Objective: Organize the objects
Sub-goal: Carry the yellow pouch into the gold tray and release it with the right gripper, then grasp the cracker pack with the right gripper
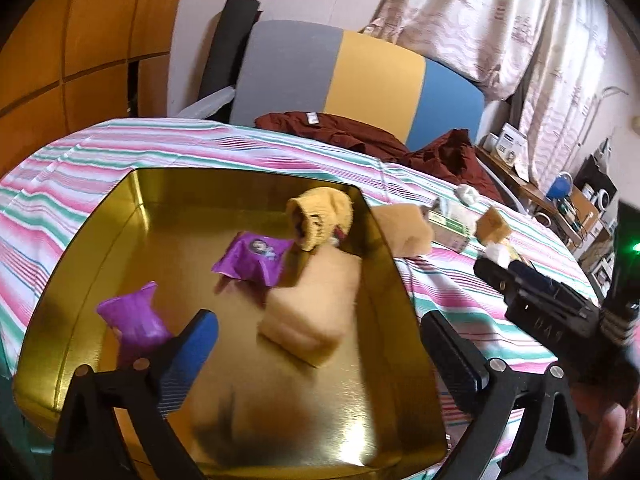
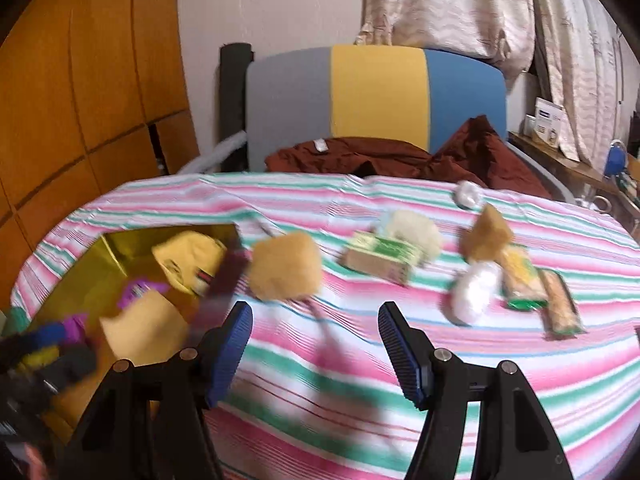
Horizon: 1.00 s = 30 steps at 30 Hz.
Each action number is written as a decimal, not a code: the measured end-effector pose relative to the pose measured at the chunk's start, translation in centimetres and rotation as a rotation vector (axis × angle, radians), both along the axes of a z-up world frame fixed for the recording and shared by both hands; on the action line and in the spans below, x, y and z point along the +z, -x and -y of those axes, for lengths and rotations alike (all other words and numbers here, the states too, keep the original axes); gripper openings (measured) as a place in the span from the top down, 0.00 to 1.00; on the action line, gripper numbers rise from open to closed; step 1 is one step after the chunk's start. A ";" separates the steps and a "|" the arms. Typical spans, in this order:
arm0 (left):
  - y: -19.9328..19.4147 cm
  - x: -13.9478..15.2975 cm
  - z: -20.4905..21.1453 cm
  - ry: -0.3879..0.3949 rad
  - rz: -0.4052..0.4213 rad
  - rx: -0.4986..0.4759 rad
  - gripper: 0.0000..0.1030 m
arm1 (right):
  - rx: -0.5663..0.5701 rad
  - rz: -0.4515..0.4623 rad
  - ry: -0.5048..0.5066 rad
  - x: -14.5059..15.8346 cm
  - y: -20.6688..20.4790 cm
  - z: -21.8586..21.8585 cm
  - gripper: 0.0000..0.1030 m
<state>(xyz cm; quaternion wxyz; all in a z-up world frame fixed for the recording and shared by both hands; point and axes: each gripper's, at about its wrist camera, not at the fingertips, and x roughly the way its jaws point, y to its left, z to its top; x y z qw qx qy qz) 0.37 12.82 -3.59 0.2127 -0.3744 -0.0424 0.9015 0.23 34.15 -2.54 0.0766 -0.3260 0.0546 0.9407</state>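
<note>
Right wrist: motion-blurred | gold tray (image 2: 120,240) cut off by left gripper (image 2: 36,360)

gold tray (image 1: 80,248): purple packets (image 1: 252,258), sponge (image 1: 316,312) | striped bedsheet (image 2: 400,380): sponges (image 2: 286,272), snacks (image 2: 520,280)

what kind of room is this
Most likely a bedroom at home: a striped bedsheet covers the surface, a padded headboard stands behind it, curtains hang above, and a maroon garment lies at the far end.
</note>
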 end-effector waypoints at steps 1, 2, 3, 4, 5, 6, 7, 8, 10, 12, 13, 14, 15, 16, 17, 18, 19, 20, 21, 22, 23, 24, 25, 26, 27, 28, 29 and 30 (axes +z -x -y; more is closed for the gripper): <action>-0.2 0.1 -0.3 0.002 -0.005 -0.010 0.00 | -0.009 0.007 -0.007 -0.3 -0.5 -0.5 0.36; -0.4 0.2 -0.5 0.003 -0.009 -0.018 0.00 | -0.020 0.014 -0.012 -0.5 -0.9 -1.1 0.36; -0.8 0.3 -0.9 0.004 -0.016 -0.036 0.00 | -0.038 0.026 -0.016 -1.0 -1.5 -2.0 0.36; -1.1 0.3 -1.2 0.003 -0.022 -0.050 0.00 | -0.052 0.034 -0.015 -1.3 -1.9 -2.7 0.36; -1.2 0.4 -1.4 0.003 -0.027 -0.058 0.00 | -0.068 0.041 -0.011 -1.6 -2.4 -3.5 0.36; -1.6 0.4 -1.8 0.002 -0.035 -0.074 0.00 | -0.086 0.048 -0.009 -1.9 -3.0 -4.3 0.36; -2.0 0.4 -2.1 0.004 -0.041 -0.084 0.00 | -0.102 0.053 -0.011 -2.2 -3.4 -5.0 0.36; -2.3 0.5 -2.4 0.005 -0.045 -0.097 0.00 | -0.127 0.059 -0.019 -2.5 -4.0 -6.0 0.36; -2.9 0.7 -3.2 0.011 -0.052 -0.122 0.00 | -0.169 0.060 -0.030 -2.9 -4.9 -7.6 0.36; -3.5 0.9 -3.7 0.008 -0.056 -0.136 0.00 | -0.231 0.058 -0.042 -3.1 -5.7 -9.8 0.36; -3.8 1.1 -4.0 0.004 -0.058 -0.143 0.00 | -0.265 0.051 -0.048 -3.0 -6.1 -11.0 0.36; -4.1 1.2 -4.2 0.001 -0.059 -0.151 0.00 | -0.301 0.044 -0.049 -2.8 -6.4 -12.3 0.36; -4.4 1.4 -4.7 0.000 -0.060 -0.161 0.00 | -0.328 0.038 -0.048 -2.5 -6.4 -13.4 0.36; -4.5 1.5 -5.0 0.000 -0.060 -0.169 0.00 | -0.361 0.031 -0.050 -2.1 -6.3 -14.9 0.36; -4.8 1.6 -5.5 0.002 -0.058 -0.181 0.00 | -0.382 0.027 -0.053 -1.7 -6.0 -15.9 0.36; -4.9 1.7 -5.8 0.004 -0.056 -0.188 0.00 | -0.397 0.026 -0.057 -1.5 -5.8 -16.8 0.36; -5.1 1.8 -6.2 0.008 -0.056 -0.195 0.00 | -0.409 0.034 -0.061 -1.3 -5.3 -17.8 0.36; -5.3 1.8 -6.5 0.012 -0.055 -0.202 0.00 | -0.422 0.048 -0.069 -1.2 -4.7 -19.0 0.36; -5.6 1.8 -7.1 0.018 -0.052 -0.213 0.00 | -0.431 0.055 -0.072 -1.2 -4.1 -19.7 0.36; -5.8 1.8 -7.2 0.020 -0.052 -0.219 0.00 | -0.437 0.061 -0.066 -1.2 -3.5 -20.7 0.36; -6.0 1.8 -7.6 0.024 -0.050 -0.227 0.00 | -0.437 0.070 -0.058 -1.3 -3.1 -21.3 0.36; -6.2 1.8 -8.0 0.032 -0.048 -0.235 0.00 | -0.437 0.084 -0.052 -1.5 -2.5 -21.9 0.36; -6.4 1.7 -8.4 0.041 -0.045 -0.243 0.00 | -0.438 0.109 -0.049 -1.9 -1.8 -22.6 0.36; -6.4 1.6 -8.4 0.045 -0.043 -0.247 0.00 | -0.442 0.138 -0.052 -2.3 -1.1 -23.1 0.36; -6.5 1.6 -8.7 0.052 -0.041 -0.253 0.00 | -0.451 0.161 -0.055 -2.7 -0.6 -23.7 0.36; -6.6 1.5 -8.9 0.060 -0.040 -0.257 0.00 | -0.457 0.171 -0.051 -3.1 -0.3 -24.2 0.36; -6.7 1.4 -8.9 0.065 -0.039 -0.259 0.00 | -0.450 0.173 -0.036 -3.5 -0.1 -24.6 0.36; -6.7 1.4 -9.2 0.071 -0.036 -0.263 0.00 | -0.439 0.177 -0.025 -3.9 0.1 -24.9 0.36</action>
